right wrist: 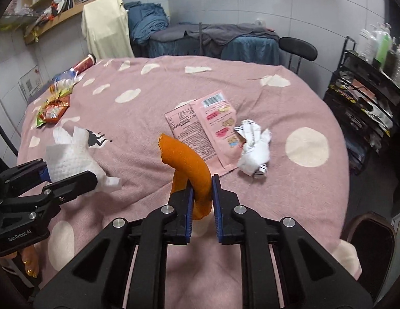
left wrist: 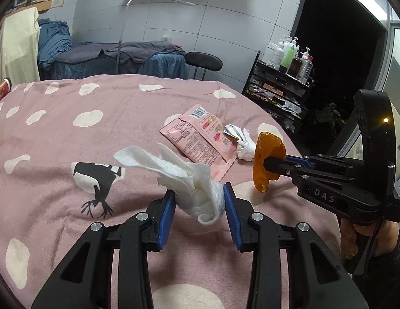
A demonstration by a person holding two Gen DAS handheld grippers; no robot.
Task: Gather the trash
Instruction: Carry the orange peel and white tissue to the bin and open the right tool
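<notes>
My left gripper (left wrist: 199, 193) is shut on a crumpled white paper towel (left wrist: 189, 177), held above the pink spotted bedspread (left wrist: 97, 139). From the right wrist view the same towel (right wrist: 68, 157) shows at the left in that gripper (right wrist: 78, 177). My right gripper (right wrist: 202, 180) is shut on a curved orange peel (right wrist: 189, 162), lifted off the cloth. In the left wrist view the peel (left wrist: 269, 152) hangs from the right gripper (left wrist: 267, 164) at the right. A pink snack wrapper (right wrist: 202, 126) and a crumpled white and silver wad (right wrist: 254, 146) lie on the bedspread beyond the peel.
Colourful snack packets (right wrist: 54, 109) and a red can (right wrist: 84, 64) lie at the bedspread's far left. A black rack with bottles (right wrist: 367, 82) stands at the right, a black stool (right wrist: 298, 49) behind the bed. A hand (left wrist: 354, 237) holds the right gripper.
</notes>
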